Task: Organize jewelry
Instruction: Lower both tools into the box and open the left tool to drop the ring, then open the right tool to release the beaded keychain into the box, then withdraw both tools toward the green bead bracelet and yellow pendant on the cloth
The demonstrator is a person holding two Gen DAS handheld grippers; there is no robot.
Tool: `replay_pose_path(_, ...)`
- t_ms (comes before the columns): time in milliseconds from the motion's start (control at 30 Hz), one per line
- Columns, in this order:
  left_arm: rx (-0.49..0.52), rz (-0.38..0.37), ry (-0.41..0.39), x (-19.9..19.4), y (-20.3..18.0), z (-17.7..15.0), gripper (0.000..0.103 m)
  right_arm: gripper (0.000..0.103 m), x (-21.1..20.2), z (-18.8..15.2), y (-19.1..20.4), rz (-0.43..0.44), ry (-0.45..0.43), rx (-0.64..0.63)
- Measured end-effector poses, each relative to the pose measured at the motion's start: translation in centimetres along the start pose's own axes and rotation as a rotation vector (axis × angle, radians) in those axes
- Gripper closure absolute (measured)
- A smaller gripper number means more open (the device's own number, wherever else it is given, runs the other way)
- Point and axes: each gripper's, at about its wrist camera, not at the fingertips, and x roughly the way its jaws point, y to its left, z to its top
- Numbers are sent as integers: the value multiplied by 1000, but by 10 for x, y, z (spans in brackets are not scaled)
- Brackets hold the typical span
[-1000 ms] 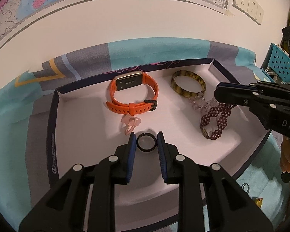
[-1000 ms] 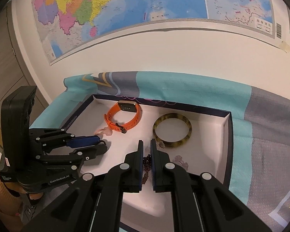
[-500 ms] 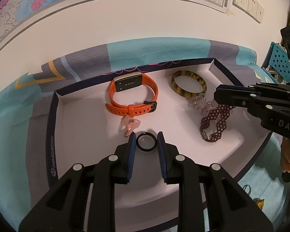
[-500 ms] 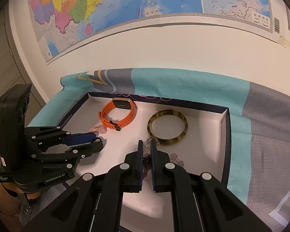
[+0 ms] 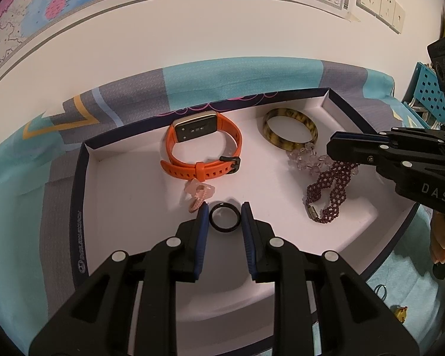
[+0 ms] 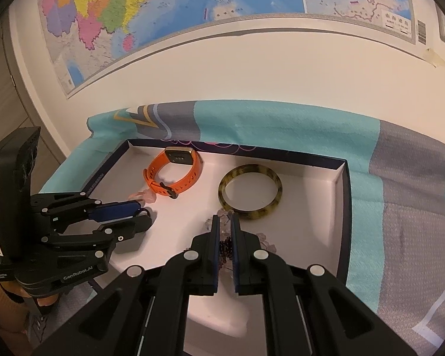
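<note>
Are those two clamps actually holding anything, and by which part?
Left gripper pinches the black ring by its outer sides. Right gripper clamps the dark red beaded bracelet near one end.

Warm, fairly dim indoor light fills both fisheye views, and their corners go black. Straight lines bow strongly toward the edges, as the wall map (image 6: pixel 192 9) shows. The white tray (image 5: pixel 127 184) is evenly lit with soft, short shadows. Focus is sharp mid-frame; the far right edge smears slightly.
</note>
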Motion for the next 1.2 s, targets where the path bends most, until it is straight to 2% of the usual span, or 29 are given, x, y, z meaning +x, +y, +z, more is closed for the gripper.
replay_pose_path(367, 4, -2, -2, 0, -1, 1, 80, 96, 4, 0, -3, -10, 12, 13)
replay_pose_path(467, 7, 1, -3, 0, -1, 0, 79, 92, 4, 0, -4, -18, 12, 19)
replay_pose_path(700, 8, -13, -17, -7, 1, -1, 68, 89, 3, -2, -7, -31, 10, 38)
replay_pose_path(800, 11, -11, -40, -17, 2, -1, 62, 76, -1, -1, -9, -41, 2, 49)
replay_pose_path(900, 16, -16, -70, -31, 3, -3, 58, 73, -9, -2, -9, -48, -14, 51)
replay_pose_path(1000, 30, -11, -101, -48, 4, -8, 53, 64, -25, -4, -3, -57, -43, 34)
replay_pose_path(1200, 39, -32, -151, -82, 7, -25, 49, 57, -61, -20, 27, -30, -75, -67)
